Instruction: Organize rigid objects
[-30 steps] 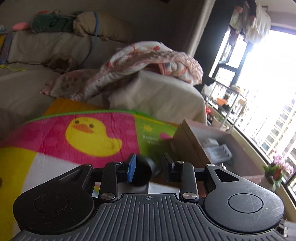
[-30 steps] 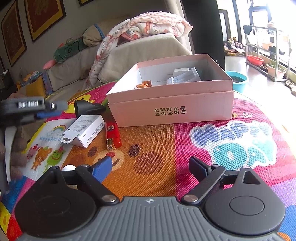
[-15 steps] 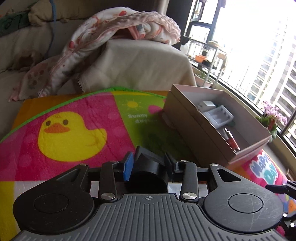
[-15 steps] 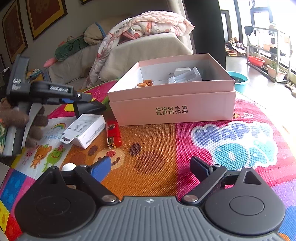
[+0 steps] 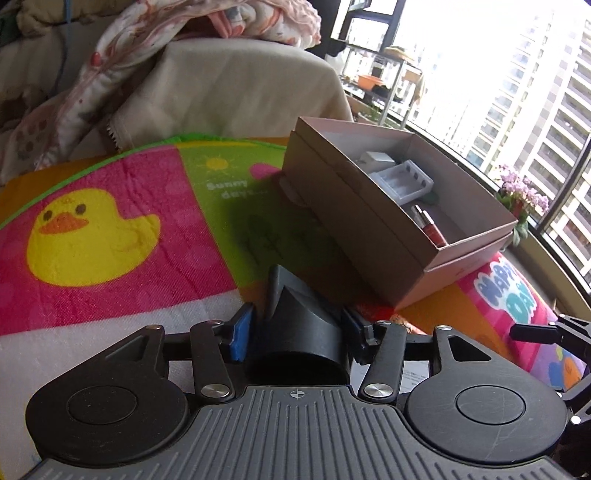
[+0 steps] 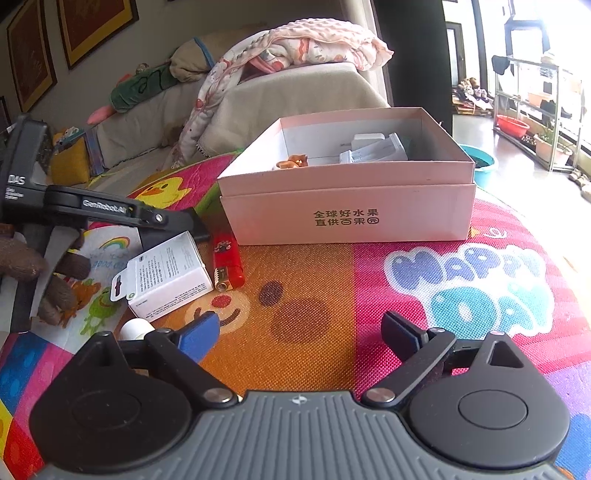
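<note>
Only the left wrist view shows the black plastic funnel-shaped nozzle (image 5: 295, 332) between the left tool's (image 5: 297, 334) opening jaws, on the colourful play mat (image 5: 122, 258) — long axis pointing away; right tool (image 6: 299, 338) released, empty

Beige sofa (image 6: 295, 99) behind play mat (image 6: 314, 295), patterned blanket (image 6: 303, 48) draped over armrest. Framed pictures (image 6: 92, 26) on wall at left. Pink potted flowers (image 5: 521, 192) by window. Metal shelf rack (image 6: 532, 110) far right, teal basin (image 6: 480, 162) on floor.
</note>
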`<state>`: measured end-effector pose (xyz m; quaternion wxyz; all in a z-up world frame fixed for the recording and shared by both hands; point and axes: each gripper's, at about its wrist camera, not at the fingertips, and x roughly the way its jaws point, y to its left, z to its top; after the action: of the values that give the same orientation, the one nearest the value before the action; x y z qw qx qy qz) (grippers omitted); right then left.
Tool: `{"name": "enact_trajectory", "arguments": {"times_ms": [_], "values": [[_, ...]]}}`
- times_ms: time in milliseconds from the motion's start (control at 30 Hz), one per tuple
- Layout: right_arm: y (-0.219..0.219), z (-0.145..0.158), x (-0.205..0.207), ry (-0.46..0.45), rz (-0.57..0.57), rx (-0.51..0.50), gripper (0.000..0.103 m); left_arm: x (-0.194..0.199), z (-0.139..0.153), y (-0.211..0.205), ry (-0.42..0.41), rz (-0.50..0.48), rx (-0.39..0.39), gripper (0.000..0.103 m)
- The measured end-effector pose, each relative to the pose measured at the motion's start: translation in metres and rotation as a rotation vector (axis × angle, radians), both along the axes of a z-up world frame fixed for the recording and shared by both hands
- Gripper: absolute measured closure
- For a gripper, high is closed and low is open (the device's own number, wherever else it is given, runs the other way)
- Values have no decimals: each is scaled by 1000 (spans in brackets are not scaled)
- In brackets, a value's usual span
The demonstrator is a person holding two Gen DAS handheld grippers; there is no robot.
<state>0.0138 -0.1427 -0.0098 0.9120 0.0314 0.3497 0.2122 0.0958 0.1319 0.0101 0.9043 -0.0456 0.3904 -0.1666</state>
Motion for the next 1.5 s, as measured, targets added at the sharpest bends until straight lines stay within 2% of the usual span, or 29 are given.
{"name": "enact_trajectory", "arguments": {"times_ms": [33, 200, 400, 500, 600, 700, 800, 833, 900, 1033, 1133, 1267, 1333, 1433, 1467, 1500], "values": [[0, 0, 0, 0, 1, 1, 8, -1, 0, 0, -3, 3, -1, 50], [-1, -1, 1, 1, 7, 13, 4, -24, -1, 7, -48, 29, 10, 52], [-2, 0, 3, 13, 21, 26, 3, -90, -3, 44, -64, 197, -91, 52], [16, 6, 4, 11, 169, 0, 3, -130, -5, 55, -74, 252, -129, 52], [44, 20, 0, -73, 245, -54, 3, -155, -5, 62, -91, 290, -140, 52], [78, 26, 2, -126, 343, -118, 3, -162, -7, 68, -100, 321, -188, 52], [108, 20, 13, -99, 399, -180, 3, -160, -8, 67, -109, 331, -196, 52], [114, 18, 16, -87, 412, -182, 4, -159, -8, 65, -111, 327, -193, 52], [118, 21, 14, -82, 436, -186, 19, -159, -9, 60, -116, 305, -197, 52], [102, 41, -1, -151, 429, -178, 20, -158, -13, 52, -118, 266, -220, 52], [70, 59, -10, -217, 366, -179, 20, -156, -13, 45, -119, 244, -224, 52], [27, 59, -8, -303, 227, -282, 18, -153, -15, 39, -117, 229, -236, 52], [17, 55, -6, -303, 202, -313, 18, -151, -16, 38, -115, 237, -248, 52], [17, 52, -4, -271, 229, -255, 18, -150, -17, 36, -115, 251, -257, 51], [21, 52, -2, -254, 249, -229, 20, -150, -16, 36, -116, 252, -253, 51], [30, 49, 1, -233, 264, -210, 26, -151, -16, 35, -117, 252, -250, 51]]}}
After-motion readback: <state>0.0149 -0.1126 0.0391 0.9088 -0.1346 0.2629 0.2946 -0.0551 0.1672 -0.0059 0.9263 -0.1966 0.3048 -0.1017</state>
